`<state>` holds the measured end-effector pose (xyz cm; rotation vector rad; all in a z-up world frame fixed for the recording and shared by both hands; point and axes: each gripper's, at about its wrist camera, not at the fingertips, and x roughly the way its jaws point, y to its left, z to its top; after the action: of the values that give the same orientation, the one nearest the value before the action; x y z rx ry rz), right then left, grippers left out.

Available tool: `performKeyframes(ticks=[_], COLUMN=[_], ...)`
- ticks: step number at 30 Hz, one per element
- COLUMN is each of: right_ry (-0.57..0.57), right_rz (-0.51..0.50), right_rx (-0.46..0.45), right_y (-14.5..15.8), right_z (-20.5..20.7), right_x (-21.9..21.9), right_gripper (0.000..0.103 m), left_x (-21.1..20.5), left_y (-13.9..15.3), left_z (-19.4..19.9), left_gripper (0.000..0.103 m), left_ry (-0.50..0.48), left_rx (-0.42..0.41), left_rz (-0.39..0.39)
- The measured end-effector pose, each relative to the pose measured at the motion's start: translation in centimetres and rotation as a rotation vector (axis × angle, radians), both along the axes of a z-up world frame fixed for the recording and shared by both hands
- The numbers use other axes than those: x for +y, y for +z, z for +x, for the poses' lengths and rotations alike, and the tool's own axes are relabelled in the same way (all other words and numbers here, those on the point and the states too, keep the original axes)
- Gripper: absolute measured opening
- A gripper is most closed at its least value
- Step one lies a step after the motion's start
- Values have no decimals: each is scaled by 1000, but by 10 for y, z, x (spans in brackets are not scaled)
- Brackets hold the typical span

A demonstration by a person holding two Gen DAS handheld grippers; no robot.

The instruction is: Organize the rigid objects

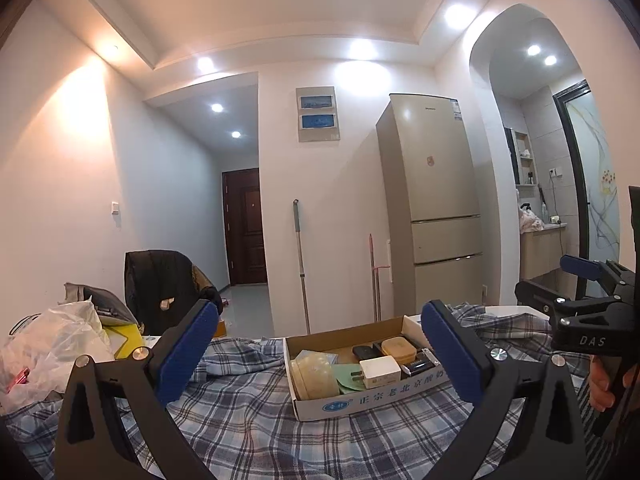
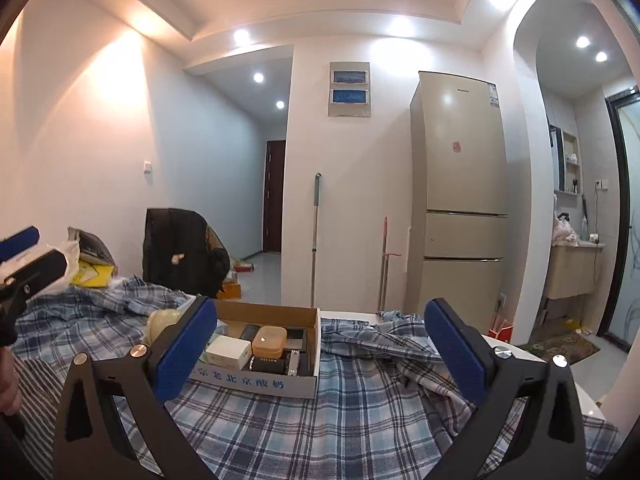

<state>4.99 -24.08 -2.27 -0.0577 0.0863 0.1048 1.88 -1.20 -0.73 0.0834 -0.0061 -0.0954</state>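
Observation:
A shallow cardboard box (image 1: 362, 400) (image 2: 256, 378) lies on the blue plaid cloth (image 1: 248, 420) (image 2: 360, 396). It holds a white charger (image 1: 379, 371) (image 2: 228, 352), a tan case (image 1: 398, 350) (image 2: 269, 339), a pale round container (image 1: 314, 378) (image 2: 162, 322) and dark small items. My left gripper (image 1: 320, 354) is open and empty, just in front of the box. My right gripper (image 2: 320, 354) is open and empty, near the box's right end. The right gripper also shows at the right of the left wrist view (image 1: 588, 300).
A clear plastic bag (image 1: 52, 352) and a yellow pack (image 1: 126, 338) (image 2: 94, 274) lie at the table's left. A chair with a dark jacket (image 1: 164, 286) (image 2: 180, 248) stands behind. A fridge (image 1: 436, 204) (image 2: 460, 184) and a mop (image 1: 301, 268) stand by the wall.

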Motion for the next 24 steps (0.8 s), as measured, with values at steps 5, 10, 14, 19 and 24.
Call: performKeyframes(ticks=[5,10,14,19,24], right_ry=[0,-2,0,-3,0], right_rz=[-13,7,11,7,-6], right_rx=[18,29,40,34,37], right_y=[-1,-2,-2,-3,-2], right_z=[2,4,6,5,5], right_x=[2,-2,-3,-2,1], right_gripper=[103,103,103,103,103], left_x=[2,12,16,16,9], left_y=[-1,-1,-2,-2,-3], left_z=[5,12,14,13,8], left_gripper=[103,103,103,103,103], left_ry=[22,32,38,36,30], left_rx=[23,64,74,62,38], left_rz=[-10,-58,-78,-64,-27])
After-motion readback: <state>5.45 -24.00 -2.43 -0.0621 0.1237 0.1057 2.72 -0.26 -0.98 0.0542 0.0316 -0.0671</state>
